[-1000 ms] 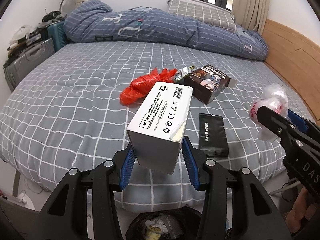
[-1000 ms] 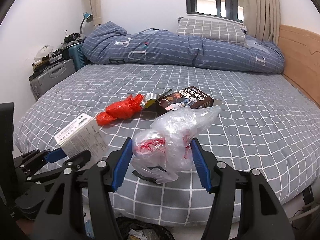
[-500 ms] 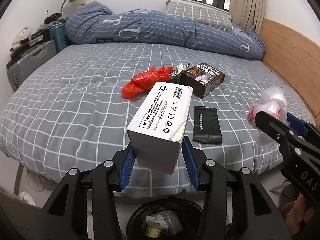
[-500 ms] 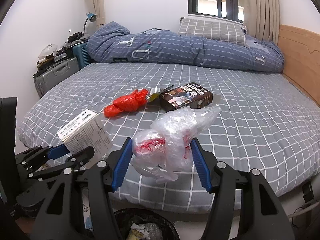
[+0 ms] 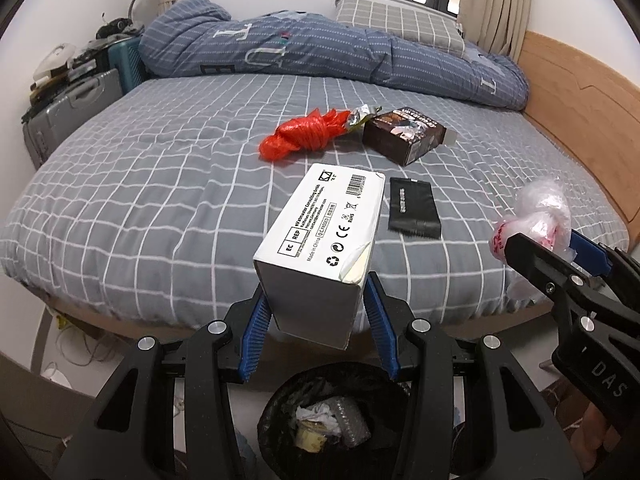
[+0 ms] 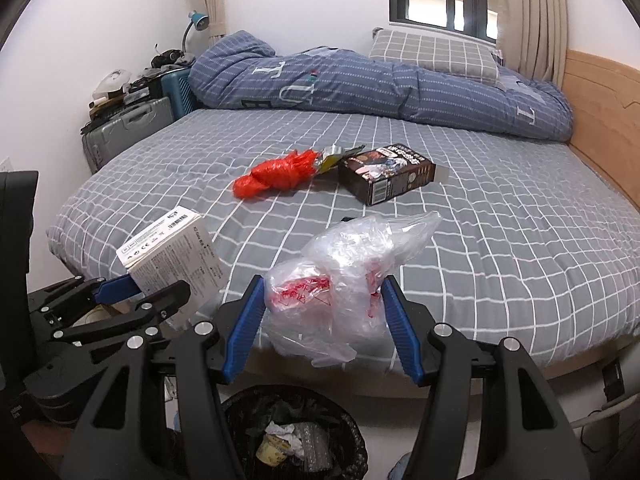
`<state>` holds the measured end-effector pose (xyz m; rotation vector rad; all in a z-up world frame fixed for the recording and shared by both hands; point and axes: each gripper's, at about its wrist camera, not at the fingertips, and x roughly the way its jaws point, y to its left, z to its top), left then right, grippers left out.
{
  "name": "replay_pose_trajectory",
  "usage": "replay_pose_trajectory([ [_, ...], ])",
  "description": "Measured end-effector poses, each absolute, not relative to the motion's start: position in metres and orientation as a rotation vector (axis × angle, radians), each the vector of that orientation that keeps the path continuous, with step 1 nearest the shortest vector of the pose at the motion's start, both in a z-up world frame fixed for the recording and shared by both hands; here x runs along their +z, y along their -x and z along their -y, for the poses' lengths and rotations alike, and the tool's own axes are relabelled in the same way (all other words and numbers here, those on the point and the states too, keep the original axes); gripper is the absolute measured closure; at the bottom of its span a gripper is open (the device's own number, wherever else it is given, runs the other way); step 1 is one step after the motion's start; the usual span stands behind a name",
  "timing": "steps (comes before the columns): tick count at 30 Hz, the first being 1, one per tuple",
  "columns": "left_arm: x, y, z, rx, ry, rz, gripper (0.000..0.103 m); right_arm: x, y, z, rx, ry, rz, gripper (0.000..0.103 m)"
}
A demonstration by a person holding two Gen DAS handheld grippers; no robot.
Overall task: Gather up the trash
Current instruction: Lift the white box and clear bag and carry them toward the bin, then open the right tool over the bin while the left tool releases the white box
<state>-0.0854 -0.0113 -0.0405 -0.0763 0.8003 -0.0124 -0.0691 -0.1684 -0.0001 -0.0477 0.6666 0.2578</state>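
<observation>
My left gripper (image 5: 316, 320) is shut on a white cardboard box (image 5: 320, 248), held in the air past the bed's near edge. The same box (image 6: 172, 256) shows at the left of the right wrist view. My right gripper (image 6: 322, 320) is shut on a crumpled clear plastic bag with red print (image 6: 340, 280); that bag (image 5: 536, 216) appears at the right of the left wrist view. Below both grippers stands a black-lined trash bin (image 5: 332, 420) (image 6: 296, 436) with paper and wrap inside. On the bed lie a red plastic bag (image 5: 304, 138), a dark brown carton (image 5: 404, 136) and a flat black packet (image 5: 414, 208).
The grey checked bed (image 5: 160, 184) fills the middle, with a blue duvet (image 5: 320, 56) and a pillow (image 5: 400, 24) at the back. A wooden headboard (image 5: 580, 120) runs along the right. Suitcases (image 5: 76, 108) stand at the left by the wall.
Both grippers have drawn back from the bed with their loads. The bed's edge and the trash bin have come into view under them.
</observation>
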Motion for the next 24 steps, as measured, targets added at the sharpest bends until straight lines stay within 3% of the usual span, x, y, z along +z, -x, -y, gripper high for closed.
replay_pose_trajectory([
  [24, -0.080, 0.137, -0.002, 0.035, 0.114, -0.936, 0.058, -0.039, 0.121, 0.165, 0.257, 0.056, -0.799, 0.046],
])
